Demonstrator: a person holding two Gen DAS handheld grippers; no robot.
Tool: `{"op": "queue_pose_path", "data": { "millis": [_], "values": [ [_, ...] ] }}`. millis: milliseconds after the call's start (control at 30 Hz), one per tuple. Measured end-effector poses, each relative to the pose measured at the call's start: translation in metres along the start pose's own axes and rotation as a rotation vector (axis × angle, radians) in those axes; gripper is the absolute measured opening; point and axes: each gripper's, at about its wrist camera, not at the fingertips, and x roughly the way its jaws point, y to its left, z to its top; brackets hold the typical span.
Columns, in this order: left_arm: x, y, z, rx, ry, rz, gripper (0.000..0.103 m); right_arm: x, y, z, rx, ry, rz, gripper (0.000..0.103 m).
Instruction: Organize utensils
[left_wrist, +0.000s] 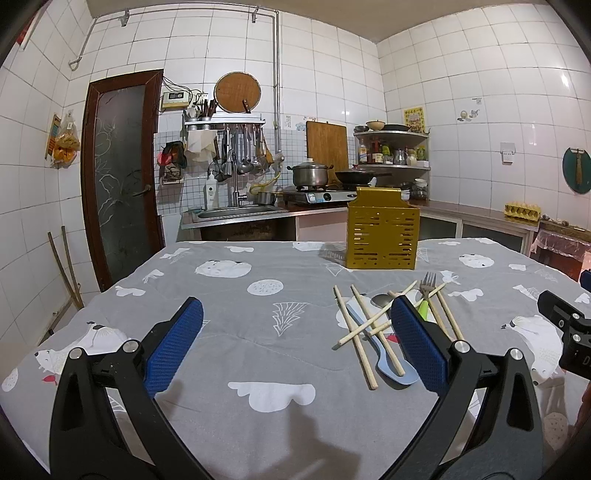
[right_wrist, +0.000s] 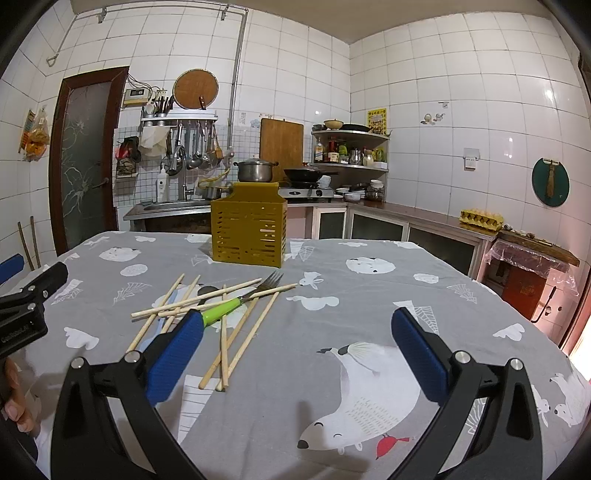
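The left gripper (left_wrist: 295, 339) and right gripper (right_wrist: 297, 347) are each showing black angular arms, silver round screws at the pivots, and blue ribbed pads (right_wrist: 173, 356) lining the fingers.

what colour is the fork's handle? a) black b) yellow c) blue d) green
d: the fork lying in the pile with the chopsticks has a bright green handle; the blue handle there belongs to the spoon, and yellow is the slotted holder behind.
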Motion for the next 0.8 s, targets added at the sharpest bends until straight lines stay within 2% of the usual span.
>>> {"op": "queue_pose_path", "data": {
  "millis": [800],
  "values": [
    [-0.0034,-0.0005,-0.0038,0.004,-0.014,-0.008,0.098,-0.0024,-0.0019,0.0024,0.006,-0.006,-0.017,0.099]
  ]
}}
